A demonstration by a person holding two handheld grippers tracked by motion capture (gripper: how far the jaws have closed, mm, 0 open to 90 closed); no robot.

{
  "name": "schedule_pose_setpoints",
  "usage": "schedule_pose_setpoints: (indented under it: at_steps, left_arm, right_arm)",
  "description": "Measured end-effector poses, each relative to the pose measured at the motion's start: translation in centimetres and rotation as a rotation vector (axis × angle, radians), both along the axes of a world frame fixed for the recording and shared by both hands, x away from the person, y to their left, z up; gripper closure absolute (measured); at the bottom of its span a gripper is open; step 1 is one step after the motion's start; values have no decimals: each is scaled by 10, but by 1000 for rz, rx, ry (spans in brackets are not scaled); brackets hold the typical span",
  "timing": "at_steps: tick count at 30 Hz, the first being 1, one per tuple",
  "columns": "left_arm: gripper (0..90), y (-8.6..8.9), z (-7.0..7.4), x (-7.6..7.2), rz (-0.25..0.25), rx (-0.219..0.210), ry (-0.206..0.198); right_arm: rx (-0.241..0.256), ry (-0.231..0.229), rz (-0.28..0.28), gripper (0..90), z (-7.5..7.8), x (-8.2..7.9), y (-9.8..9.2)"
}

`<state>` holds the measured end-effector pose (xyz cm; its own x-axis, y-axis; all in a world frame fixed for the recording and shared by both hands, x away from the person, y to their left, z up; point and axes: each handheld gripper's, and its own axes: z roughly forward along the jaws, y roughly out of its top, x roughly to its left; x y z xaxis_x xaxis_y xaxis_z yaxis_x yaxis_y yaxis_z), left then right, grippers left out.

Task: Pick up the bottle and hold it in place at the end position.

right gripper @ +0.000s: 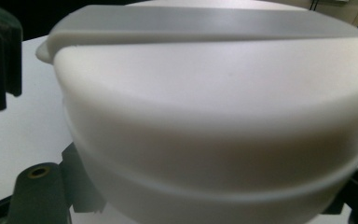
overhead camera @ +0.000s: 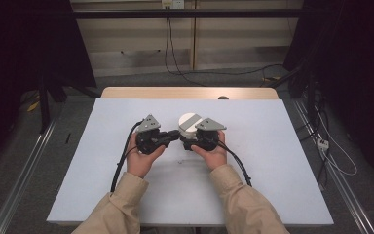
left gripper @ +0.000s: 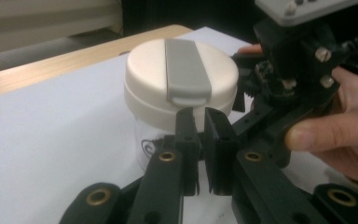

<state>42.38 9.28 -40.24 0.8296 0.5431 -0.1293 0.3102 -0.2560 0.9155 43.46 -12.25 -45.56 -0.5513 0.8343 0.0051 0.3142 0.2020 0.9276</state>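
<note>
A clear jar (overhead camera: 189, 123) with a white lid and a grey strip across the top stands upright at the middle of the white board (overhead camera: 272, 165). My right gripper (overhead camera: 189, 141) reaches in from the right, its jaws pressed against either side of the jar body (right gripper: 214, 121), just under the lid. In the left gripper view the lid (left gripper: 182, 77) sits just beyond my left gripper (left gripper: 199, 116). Its jaws are almost together with nothing between them, and they point at the jar's glass side. My right gripper (left gripper: 270, 98) and the hand holding it are at the right.
The white board covers a wooden table (overhead camera: 190, 92), whose far edge shows beyond it. A small dark object (overhead camera: 222, 98) sits at that far edge. Black cables (overhead camera: 121, 161) trail from both grippers toward the near edge. Metal rails and floor cables flank the table.
</note>
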Motion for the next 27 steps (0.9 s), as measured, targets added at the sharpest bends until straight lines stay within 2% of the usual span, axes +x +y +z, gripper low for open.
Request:
schedule_pose_setpoints:
  at_steps: [4, 8, 13, 17, 27]
  left_arm:
    - [847, 0, 0, 1, 13, 0, 4]
    - [897, -2, -2, 2, -7, 27, 30]
    - [900, -4, -4, 2, -2, 53, 33]
    - [900, -6, -5, 3, -2, 50, 45]
    - [900, -9, -4, 5, 3, 60, 44]
  right_arm:
    - [-1, 0, 0, 188, 0, 0, 0]
    - [-2, -1, -1, 187, 0, 0, 0]
    - [-3, -3, -2, 188, 0, 0, 0]
    - [-4, -3, -2, 188, 0, 0, 0]
    - [-5, -4, -2, 188, 0, 0, 1]
